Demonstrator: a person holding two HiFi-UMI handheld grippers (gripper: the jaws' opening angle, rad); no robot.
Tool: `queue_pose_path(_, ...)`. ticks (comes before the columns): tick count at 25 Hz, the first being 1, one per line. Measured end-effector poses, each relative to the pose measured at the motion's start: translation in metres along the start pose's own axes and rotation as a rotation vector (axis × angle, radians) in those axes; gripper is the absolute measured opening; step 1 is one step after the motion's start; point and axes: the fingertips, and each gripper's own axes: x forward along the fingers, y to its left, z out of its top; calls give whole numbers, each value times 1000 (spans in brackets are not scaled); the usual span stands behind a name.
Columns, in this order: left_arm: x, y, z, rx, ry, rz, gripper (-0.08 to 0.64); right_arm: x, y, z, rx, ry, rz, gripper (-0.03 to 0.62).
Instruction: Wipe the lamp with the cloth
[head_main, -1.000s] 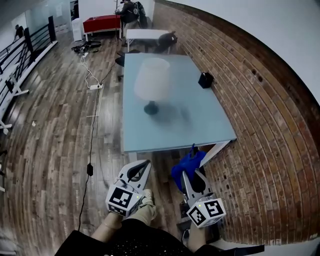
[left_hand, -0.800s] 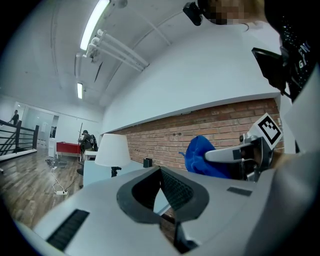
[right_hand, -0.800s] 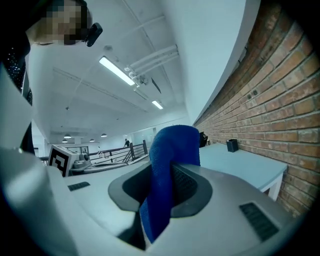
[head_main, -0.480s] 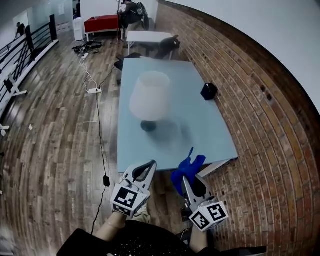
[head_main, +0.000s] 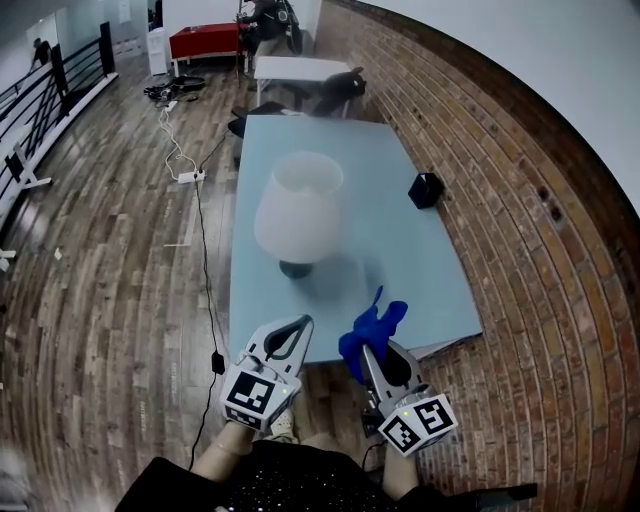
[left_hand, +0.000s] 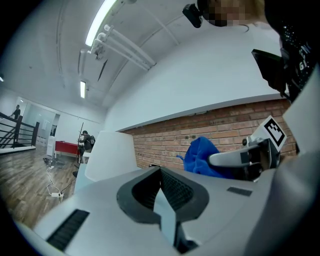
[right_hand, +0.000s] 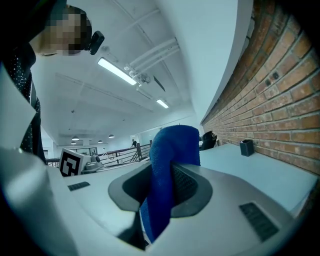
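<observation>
Lamp (head_main: 300, 215) sits closer than before; wiping not begun. Right gripper (head_main: 366, 350) clamps cloth (head_main: 370, 328); left gripper (head_main: 299, 327) has jaws together, empty.

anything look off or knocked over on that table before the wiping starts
Nothing stands out. The lamp stands upright on the table, and nothing is spilled. The cloth is clamped in the right gripper, not yet at the lamp. The only untidy thing is a cable lying loose across the floor.
</observation>
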Motion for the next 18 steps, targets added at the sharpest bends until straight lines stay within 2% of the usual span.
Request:
queue_pose_path(5,7,12,1,-13,-7,28,9,16,-7,-3,-6,28,27,92)
queue_pose_path(10,8,26,1,-8,-6,54,9,34,-12,11,-9,-24,36,92)
queue_pose_path(14,18,42,2,-2,-6,78,9,48,-20,12,-16,-29,55,92)
queue_pose_path(18,31,62,4,7,-4,93,9,62,-36,22,-7,-80,33,92)
